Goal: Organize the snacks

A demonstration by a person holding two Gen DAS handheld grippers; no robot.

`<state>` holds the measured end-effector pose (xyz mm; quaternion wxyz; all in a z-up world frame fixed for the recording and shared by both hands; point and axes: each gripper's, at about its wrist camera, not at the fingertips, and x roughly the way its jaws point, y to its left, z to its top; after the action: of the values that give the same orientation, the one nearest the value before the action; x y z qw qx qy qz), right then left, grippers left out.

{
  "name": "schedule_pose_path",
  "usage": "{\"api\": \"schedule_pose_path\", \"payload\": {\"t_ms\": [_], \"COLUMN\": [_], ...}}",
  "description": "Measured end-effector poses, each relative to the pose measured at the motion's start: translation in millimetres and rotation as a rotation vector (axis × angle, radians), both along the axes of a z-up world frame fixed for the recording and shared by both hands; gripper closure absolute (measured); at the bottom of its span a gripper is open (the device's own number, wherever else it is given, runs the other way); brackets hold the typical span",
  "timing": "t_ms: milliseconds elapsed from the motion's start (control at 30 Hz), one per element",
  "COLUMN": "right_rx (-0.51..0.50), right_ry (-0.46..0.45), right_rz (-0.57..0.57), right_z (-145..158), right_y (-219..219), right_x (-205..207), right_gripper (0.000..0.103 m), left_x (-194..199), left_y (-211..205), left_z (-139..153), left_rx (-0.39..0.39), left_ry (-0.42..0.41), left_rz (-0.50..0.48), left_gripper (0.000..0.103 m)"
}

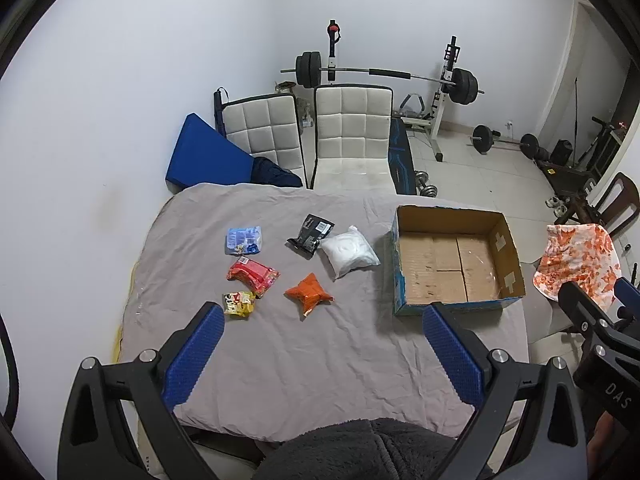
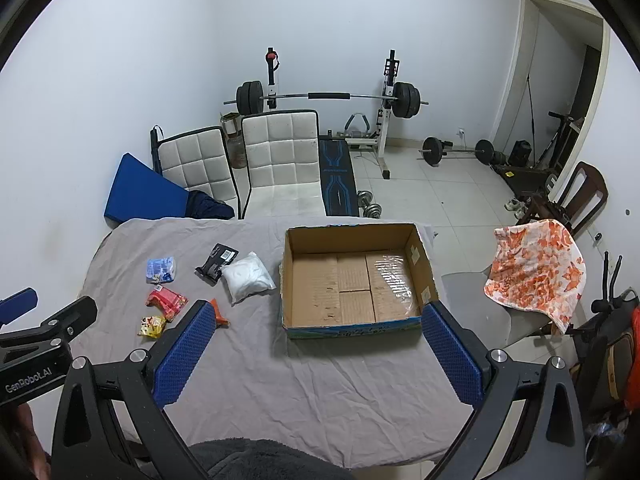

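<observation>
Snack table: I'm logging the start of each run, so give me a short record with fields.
surface: table under a grey sheet
box: open cardboard box, nothing inside
snacks on sheet: six
packets: blue, red, yellow, orange, black, white
touching: black and white packets
left gripper: open, holds nothing
right gripper: open, holds nothing

Table (image 1: 304, 368) under wrinkled grey cloth (image 2: 304, 392). Open cardboard box (image 1: 516, 256) at right edge. Six snack packets toward left: blue (image 1: 244, 240), black (image 1: 310, 230), white (image 1: 349, 251), red (image 1: 253, 276), yellow (image 1: 239, 303), orange (image 1: 309, 293).
</observation>
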<state>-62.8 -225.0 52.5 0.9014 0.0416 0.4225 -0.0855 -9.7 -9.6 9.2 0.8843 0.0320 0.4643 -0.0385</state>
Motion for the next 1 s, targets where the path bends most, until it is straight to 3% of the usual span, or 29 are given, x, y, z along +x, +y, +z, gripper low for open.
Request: {"api": "schedule_pose_path", "payload": {"t_ms": [1000], "right_rx": [-0.023], "right_ry": [-0.013], "right_rz": [0.002], "right_z": [-0.5], "right_y": [9.0], "right_x": [-5.7], "right_gripper": [0.000], "left_x": [1.9], "left_y": [10.3], "left_z": [2.7], "left_rx": [-0.008], "left_ry": [-0.021], "left_rz": [0.003], "left_gripper": [0.001]}}
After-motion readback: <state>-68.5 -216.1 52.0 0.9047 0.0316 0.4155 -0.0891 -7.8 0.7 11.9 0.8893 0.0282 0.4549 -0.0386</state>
